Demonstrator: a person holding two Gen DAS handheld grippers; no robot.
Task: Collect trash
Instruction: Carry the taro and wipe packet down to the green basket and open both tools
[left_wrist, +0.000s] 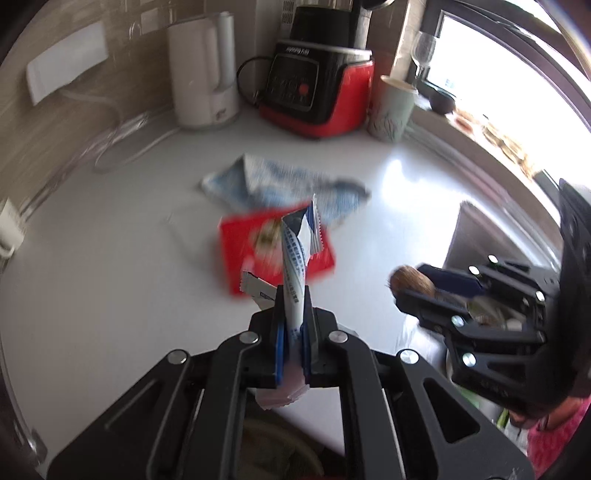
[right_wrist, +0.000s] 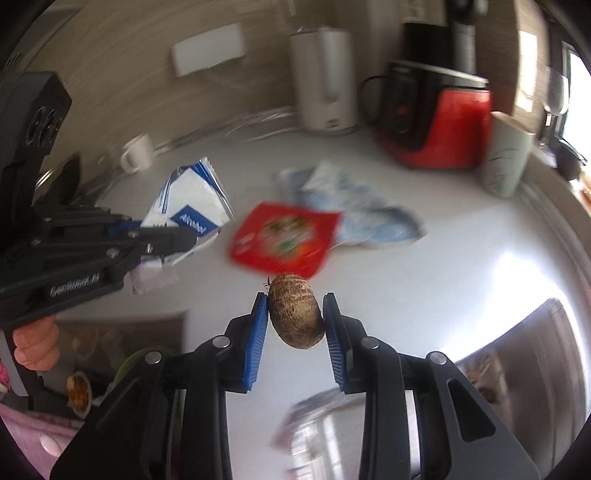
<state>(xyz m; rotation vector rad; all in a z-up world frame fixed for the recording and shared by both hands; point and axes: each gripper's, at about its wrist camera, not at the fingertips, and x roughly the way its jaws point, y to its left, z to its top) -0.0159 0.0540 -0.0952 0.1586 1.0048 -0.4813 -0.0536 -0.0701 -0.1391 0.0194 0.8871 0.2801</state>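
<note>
In the left wrist view, the left gripper (left_wrist: 293, 325) is pinching a white-and-blue wrapper (left_wrist: 295, 266) between its nearly closed blue pads; the wrapper is standing up out of the jaws and a scrap of it is hanging below them. Beyond it, on the white counter (left_wrist: 110, 288), a red packet (left_wrist: 273, 251) is lying flat, and behind that a crumpled blue-and-white bag (left_wrist: 284, 181) is touching or overlapping its far edge. At the back, a white kettle (left_wrist: 203, 70) is standing beside a red-and-black blender (left_wrist: 317, 85), with a pale cup (left_wrist: 393, 110) to the right of it and a wine glass (left_wrist: 423, 48) by the window. At the right, the right gripper (left_wrist: 417, 286) is holding a brown, rough-skinned root (left_wrist: 410, 282).

In the right wrist view, the right gripper (right_wrist: 295, 317) is clamping the root (right_wrist: 295, 314) between its blue pads, jaws partway apart, above the counter (right_wrist: 424, 288). The red packet (right_wrist: 284, 240) is lying just beyond it, with the blue-and-white bag (right_wrist: 354, 210) against its far right side. At the left, the left gripper (right_wrist: 184, 236) is carrying the wrapper (right_wrist: 192, 206), its label showing, and a hand (right_wrist: 35, 347) is gripping the handle. A white mug (right_wrist: 138, 153) is sitting behind it. The kettle (right_wrist: 325, 81), blender (right_wrist: 436, 118), cup (right_wrist: 508, 158) and glass (right_wrist: 556, 96) are lining the back, all blurred.
</note>
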